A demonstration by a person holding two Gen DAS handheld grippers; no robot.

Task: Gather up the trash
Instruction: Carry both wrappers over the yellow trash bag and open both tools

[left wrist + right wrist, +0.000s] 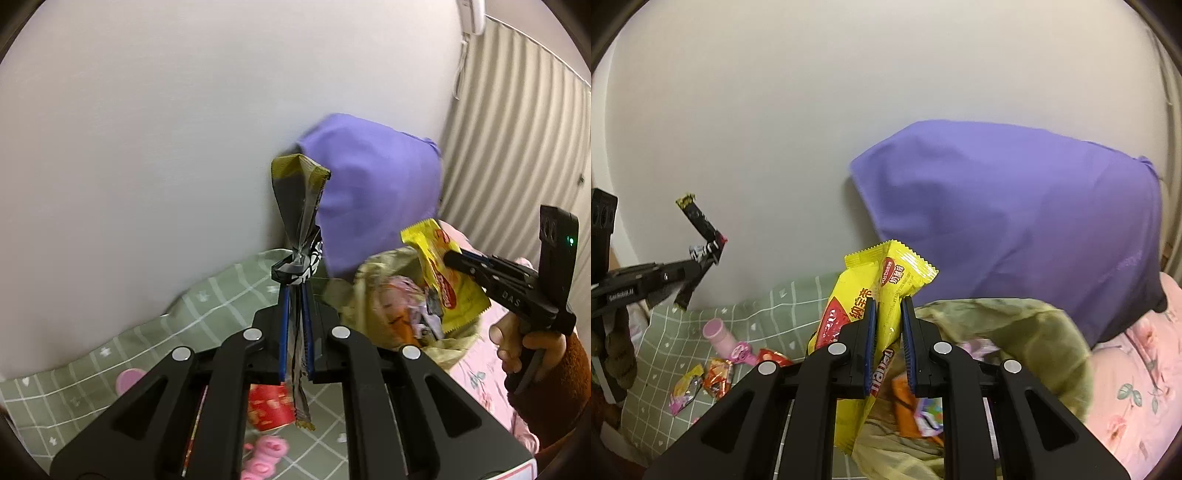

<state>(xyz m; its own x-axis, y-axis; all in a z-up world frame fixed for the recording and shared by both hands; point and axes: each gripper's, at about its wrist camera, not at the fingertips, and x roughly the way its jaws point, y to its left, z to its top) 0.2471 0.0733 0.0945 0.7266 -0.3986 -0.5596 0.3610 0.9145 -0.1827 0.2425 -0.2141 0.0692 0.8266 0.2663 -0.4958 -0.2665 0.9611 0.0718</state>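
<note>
The left gripper (295, 295) is clamped on a dark silver wrapper (300, 206), long axis upright, its torn top pointing up toward the white wall (147, 129). The right gripper (888, 314) is clamped on a yellow snack wrapper (886, 280), also upright, above an open olive trash bag (1052, 325). Three small wrappers (716, 376) lie on the green checked bedspread (665, 332). One purple pillow (1015, 221) leans against the wall.
</note>
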